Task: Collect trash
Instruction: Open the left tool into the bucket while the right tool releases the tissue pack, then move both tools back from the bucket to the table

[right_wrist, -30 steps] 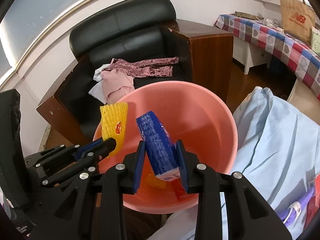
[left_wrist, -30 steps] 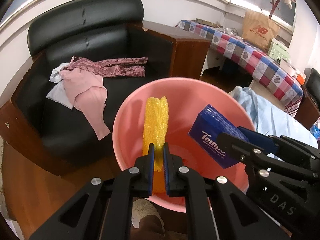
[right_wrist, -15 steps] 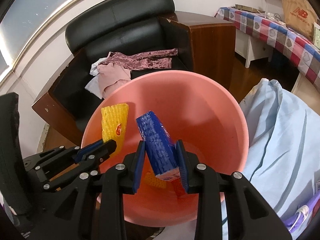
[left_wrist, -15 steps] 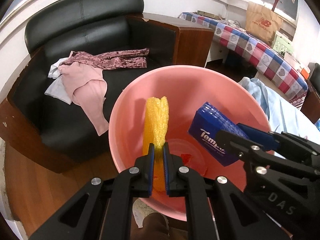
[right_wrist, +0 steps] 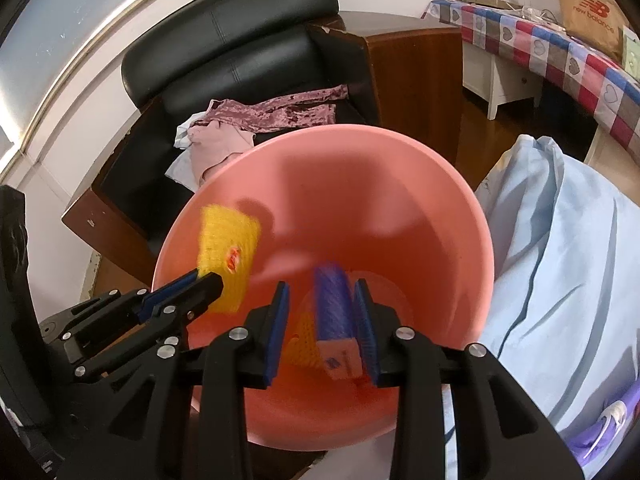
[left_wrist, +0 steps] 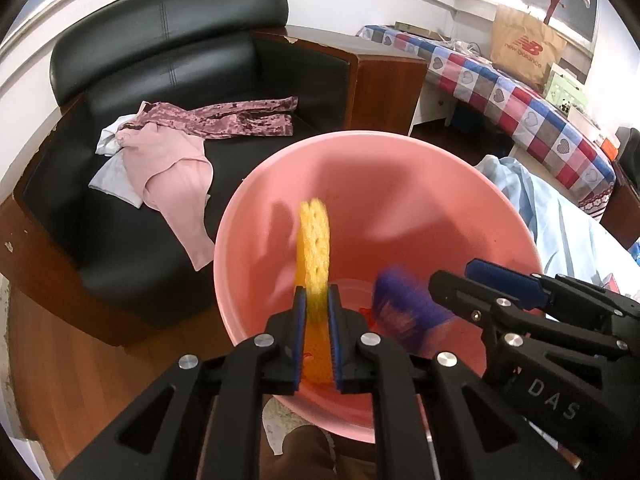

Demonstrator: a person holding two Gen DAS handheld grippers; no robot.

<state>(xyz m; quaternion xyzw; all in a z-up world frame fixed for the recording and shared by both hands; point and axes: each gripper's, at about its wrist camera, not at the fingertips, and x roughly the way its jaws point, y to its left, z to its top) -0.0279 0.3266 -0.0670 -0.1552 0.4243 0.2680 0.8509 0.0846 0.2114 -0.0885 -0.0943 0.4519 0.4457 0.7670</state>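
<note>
Trash: yellow foam net (left_wrist: 314,248) between left hand-held gripper (left_wrist: 316,300) jaws, opening, centre frame over pink basin (left_wrist: 400,184). Right hand-held gripper (right_wrist: 322,300) jaws opening; blue tissue pack (right_wrist: 334,308) blurred between, not gripped.

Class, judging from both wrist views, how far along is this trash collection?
Done: one yellow net lies in the pink bin. In hand: both grippers' jaws are opening, dropping a second net from the left gripper and the blue pack from the right gripper. Left: no other trash shows.
</note>
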